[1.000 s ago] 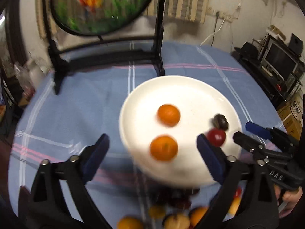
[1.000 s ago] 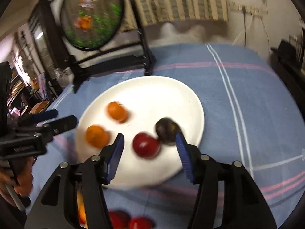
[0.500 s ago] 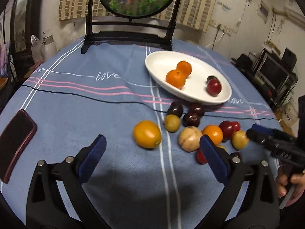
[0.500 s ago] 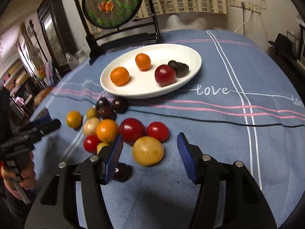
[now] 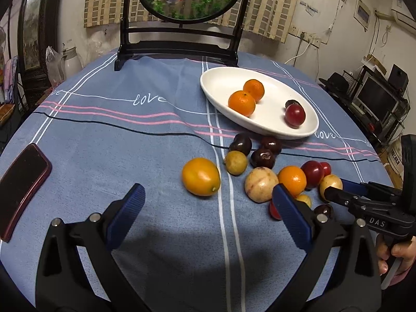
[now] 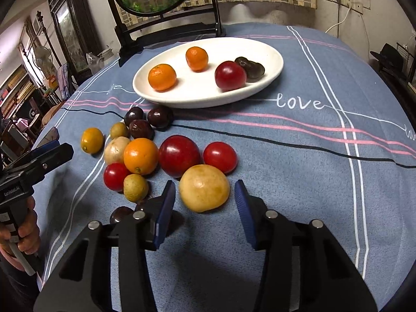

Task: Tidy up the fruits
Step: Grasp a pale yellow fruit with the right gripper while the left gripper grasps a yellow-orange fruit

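A white oval plate [image 5: 221, 85] [image 6: 270, 52] holds two tangerines [image 5: 241, 103], a red fruit [image 6: 230, 75] and a dark fruit [image 6: 250, 67]. Several loose fruits lie on the blue cloth in front of it. My left gripper [image 5: 208, 208] is open and empty, just short of a yellow-orange fruit [image 5: 200, 176]. My right gripper [image 6: 204, 201] is open, its blue pads either side of a pale yellow round fruit [image 6: 204, 187], not touching it. A big red fruit [image 6: 179, 155] and an orange [image 6: 140, 156] lie just beyond.
A dark red phone [image 5: 22, 179] lies at the table's left edge. A black stand with a round goldfish picture [image 5: 182, 41] stands behind the plate. The table edge drops off at the right, with shelves and a monitor [image 5: 374, 98] beyond.
Both grippers have pulled back from over the plate to the near side of the table, over the loose fruits. Both stay open. The plate's fruits have not moved.
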